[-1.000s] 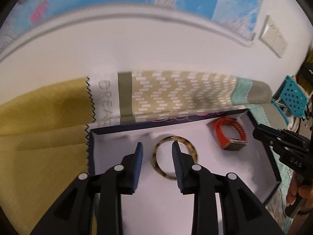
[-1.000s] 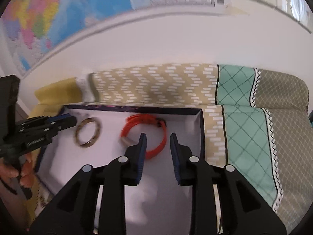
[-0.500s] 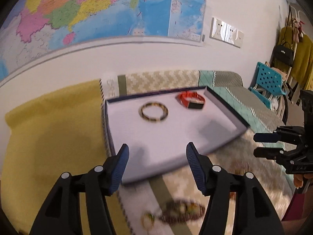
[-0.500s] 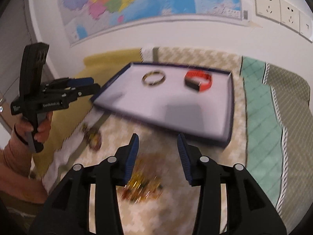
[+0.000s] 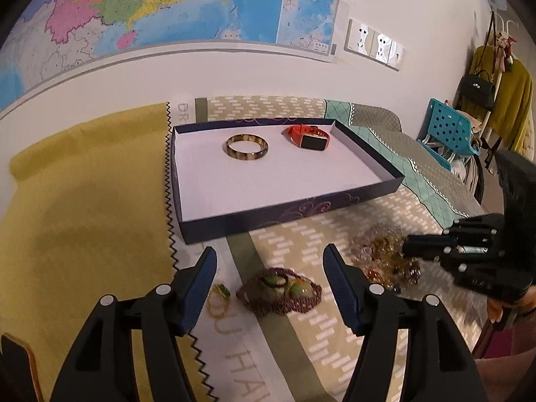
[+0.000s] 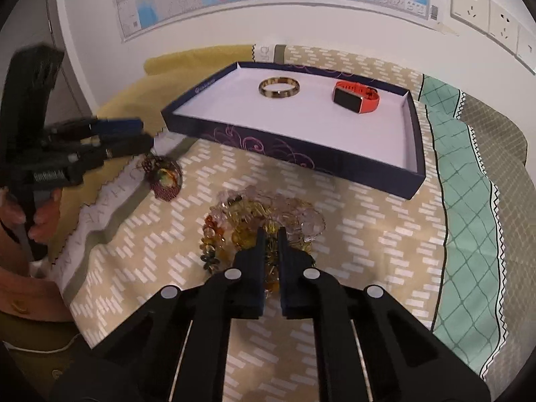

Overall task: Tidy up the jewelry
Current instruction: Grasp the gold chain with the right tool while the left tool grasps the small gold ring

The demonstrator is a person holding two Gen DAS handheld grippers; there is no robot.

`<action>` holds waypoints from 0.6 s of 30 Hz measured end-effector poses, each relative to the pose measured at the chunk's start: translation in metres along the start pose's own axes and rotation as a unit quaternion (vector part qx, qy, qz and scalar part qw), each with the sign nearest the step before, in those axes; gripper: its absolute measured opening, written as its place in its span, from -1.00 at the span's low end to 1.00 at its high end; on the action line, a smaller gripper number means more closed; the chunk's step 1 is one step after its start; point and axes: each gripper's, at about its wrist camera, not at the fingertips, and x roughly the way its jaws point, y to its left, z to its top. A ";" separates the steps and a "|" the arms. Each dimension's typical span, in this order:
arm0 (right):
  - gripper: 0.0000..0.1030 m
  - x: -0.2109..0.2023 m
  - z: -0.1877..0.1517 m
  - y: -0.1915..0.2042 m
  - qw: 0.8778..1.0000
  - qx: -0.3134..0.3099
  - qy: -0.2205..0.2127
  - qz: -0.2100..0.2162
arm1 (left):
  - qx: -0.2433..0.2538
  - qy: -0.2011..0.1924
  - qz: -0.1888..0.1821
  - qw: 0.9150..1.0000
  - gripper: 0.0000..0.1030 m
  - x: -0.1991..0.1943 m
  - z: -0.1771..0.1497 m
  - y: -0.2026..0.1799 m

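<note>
Jaws on the right gripper (image 6: 271, 234), spread moments ago, now press together on the amber bead heap (image 6: 261, 221) right at their tips. The left gripper (image 5: 269, 258) is opening over the maroon bead strand (image 5: 281, 291), nothing pinched. Both have pulled back from the tray (image 5: 368, 154) (bangle (image 5: 247, 147) and orange watch (image 5: 310, 137) already inside), so the next pickups look underway.

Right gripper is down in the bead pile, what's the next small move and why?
Probably lift the right gripper slightly: it looks shut on the amber bead bracelets, and the tray holding the bangle and orange watch has bare floor for them.
</note>
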 end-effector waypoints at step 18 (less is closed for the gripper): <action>-0.88 -0.100 0.044 -0.011 0.988 0.043 -0.143 0.029 | 0.022 0.012 -0.020 0.999 0.23 -0.004 -0.021 -0.008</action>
